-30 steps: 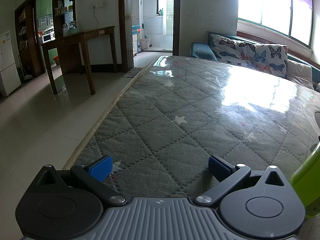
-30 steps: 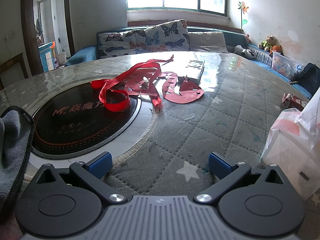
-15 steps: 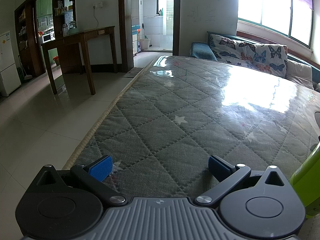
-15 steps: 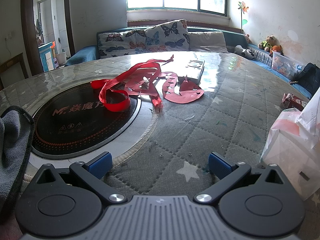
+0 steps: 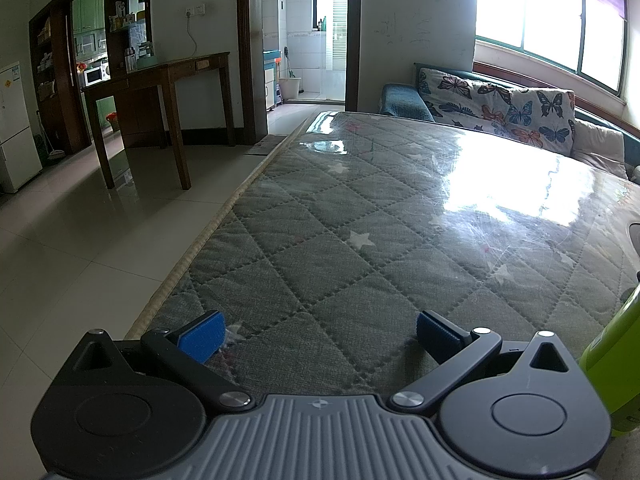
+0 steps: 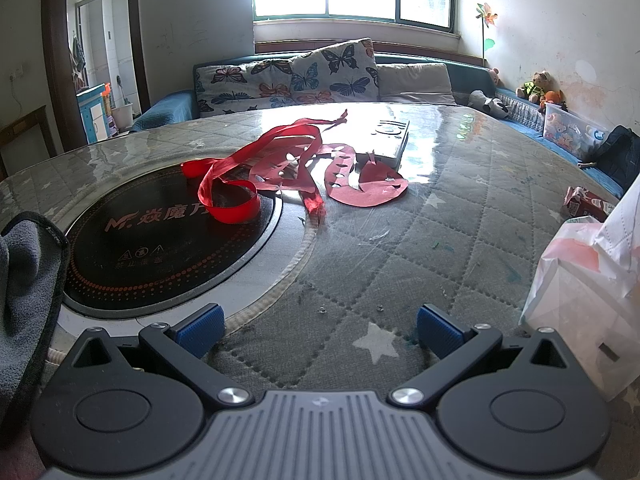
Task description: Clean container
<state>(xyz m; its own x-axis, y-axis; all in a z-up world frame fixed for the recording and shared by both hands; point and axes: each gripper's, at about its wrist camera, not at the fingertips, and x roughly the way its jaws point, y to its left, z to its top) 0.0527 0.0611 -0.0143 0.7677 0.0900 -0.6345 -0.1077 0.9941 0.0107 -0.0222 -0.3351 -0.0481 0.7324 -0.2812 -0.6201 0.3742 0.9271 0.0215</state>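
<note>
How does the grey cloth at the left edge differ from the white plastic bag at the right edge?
The folded grey cloth is dark, thick and matte with a black hem; the white plastic bag is thin, crinkled and has pinkish-red print. The cloth sits beside the black round cooktop; the bag is on the quilted cover, apart from it. Both lie untouched on the table.

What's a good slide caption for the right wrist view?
Open right gripper rests on quilted table near induction cooktop, red ribbon and grey cloth.

Lay tangled: red ribbon [image 6: 256, 176] across the black cooktop [image 6: 160, 244] near the table's [image 6: 460, 216] middle, white plastic bag [image 6: 580, 292] by its right edge
</note>
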